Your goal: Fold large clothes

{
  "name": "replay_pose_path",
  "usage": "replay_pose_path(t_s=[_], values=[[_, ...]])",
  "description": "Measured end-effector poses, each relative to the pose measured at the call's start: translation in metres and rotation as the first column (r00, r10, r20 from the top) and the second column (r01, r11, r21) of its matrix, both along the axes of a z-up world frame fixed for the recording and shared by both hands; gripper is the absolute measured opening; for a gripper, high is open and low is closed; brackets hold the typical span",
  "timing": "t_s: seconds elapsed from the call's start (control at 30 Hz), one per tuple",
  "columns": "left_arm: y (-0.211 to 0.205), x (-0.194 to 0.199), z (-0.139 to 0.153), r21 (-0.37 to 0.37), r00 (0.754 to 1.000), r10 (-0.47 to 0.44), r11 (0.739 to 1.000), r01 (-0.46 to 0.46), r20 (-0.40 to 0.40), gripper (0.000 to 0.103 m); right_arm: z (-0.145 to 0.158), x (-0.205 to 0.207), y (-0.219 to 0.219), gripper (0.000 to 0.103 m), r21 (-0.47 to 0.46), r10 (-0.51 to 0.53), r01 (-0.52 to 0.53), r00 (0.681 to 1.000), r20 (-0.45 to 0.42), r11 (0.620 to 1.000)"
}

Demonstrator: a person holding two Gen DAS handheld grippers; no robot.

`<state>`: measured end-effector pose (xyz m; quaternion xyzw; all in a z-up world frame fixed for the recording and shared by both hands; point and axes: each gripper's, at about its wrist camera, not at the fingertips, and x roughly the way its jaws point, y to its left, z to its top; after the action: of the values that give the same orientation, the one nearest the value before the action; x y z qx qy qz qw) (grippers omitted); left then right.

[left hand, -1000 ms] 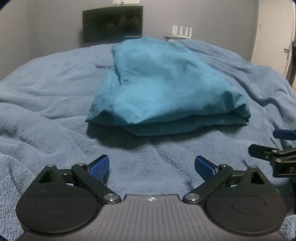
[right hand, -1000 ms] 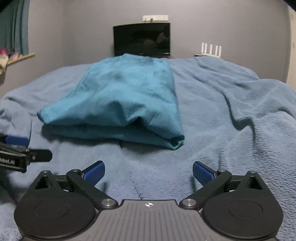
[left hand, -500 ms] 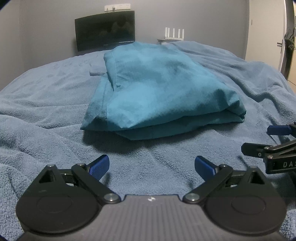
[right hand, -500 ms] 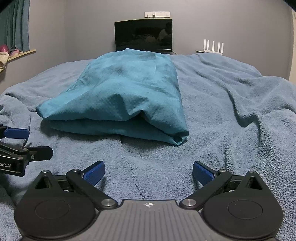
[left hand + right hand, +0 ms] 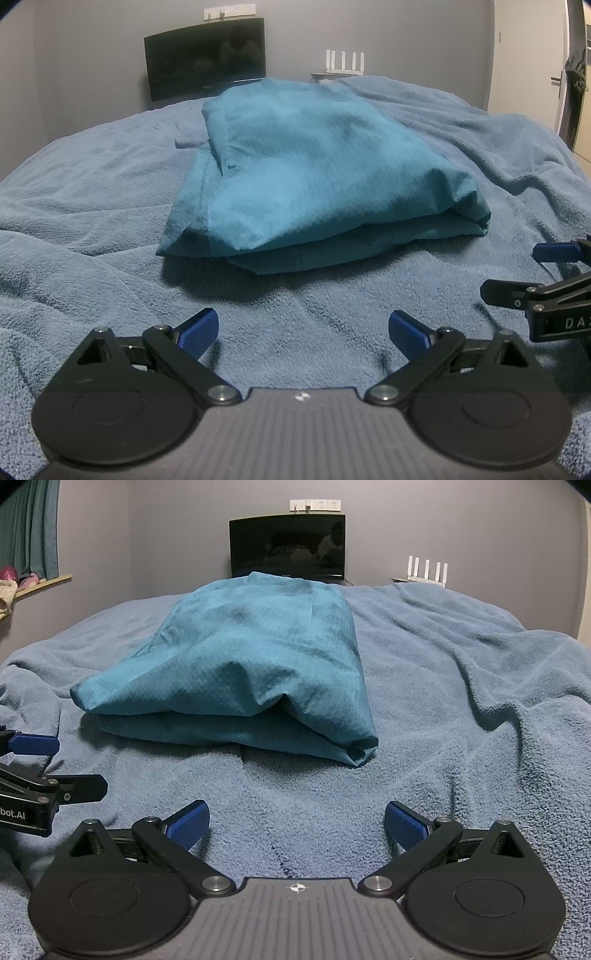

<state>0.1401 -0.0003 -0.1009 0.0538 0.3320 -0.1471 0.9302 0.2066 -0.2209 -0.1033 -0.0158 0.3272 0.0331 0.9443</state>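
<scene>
Blue terry bedspread carries a teal garment, already folded into a layered stack, just ahead of the left tongs and right tongs, both spread apart and empty; only the right view shows the curtained windowsill.

left tongs: black linkage arms, two round black discs, ribbed grey housing with small white mark, silver pivot screws, ribbed blue finger pads | right tongs: same black-and-grey build, blue pads, crosshair mark on housing | side labels: white lettering "DA" and "bot.AI", partly cut off
</scene>
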Motion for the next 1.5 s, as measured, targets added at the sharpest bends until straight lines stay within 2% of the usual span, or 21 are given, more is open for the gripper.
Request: replay_pose_path(t_s=[1.5], values=[[-0.0009, -0.0012, -0.0033, 0.01, 1.0, -0.019, 1.0, 0.019, 0.0, 0.099, -0.0023, -0.0006, -0.0032, 0.102, -0.005, 0.0, -0.001, 1.0, -0.012, 1.0]])
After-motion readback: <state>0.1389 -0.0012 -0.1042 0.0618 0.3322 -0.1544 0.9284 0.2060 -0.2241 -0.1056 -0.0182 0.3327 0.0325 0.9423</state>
